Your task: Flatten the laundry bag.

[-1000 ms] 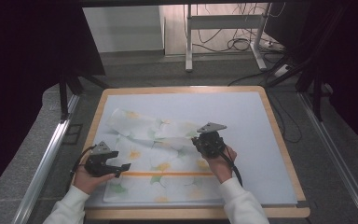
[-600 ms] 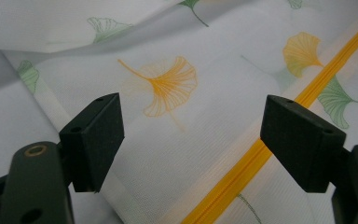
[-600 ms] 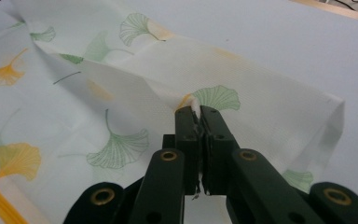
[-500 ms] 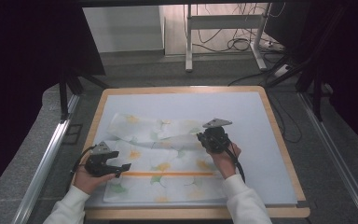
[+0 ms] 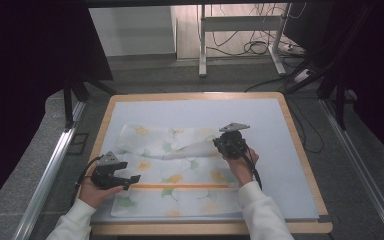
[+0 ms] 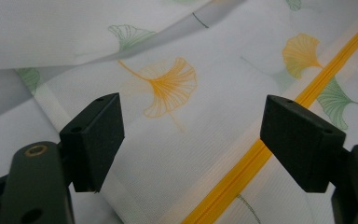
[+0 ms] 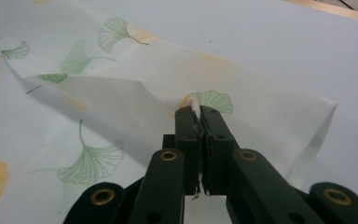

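With the cloth (image 5: 180, 170) spread on the table (image 5: 290, 130), its edge pinched thinly in the right gripper (image 7: 198, 112) and the left gripper (image 6: 191, 135) gaping unclenched above it, slippage is probably risked.

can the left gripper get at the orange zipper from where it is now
Probably yes: the left gripper has open jaws over the cloth, and the orange zipper lies bare between them.

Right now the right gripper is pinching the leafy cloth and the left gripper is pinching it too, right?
Not quite. The right gripper is shut on the leafy cloth, but the left gripper is open: the left gripper view shows its jaws wide apart above the cloth, pinching nothing.
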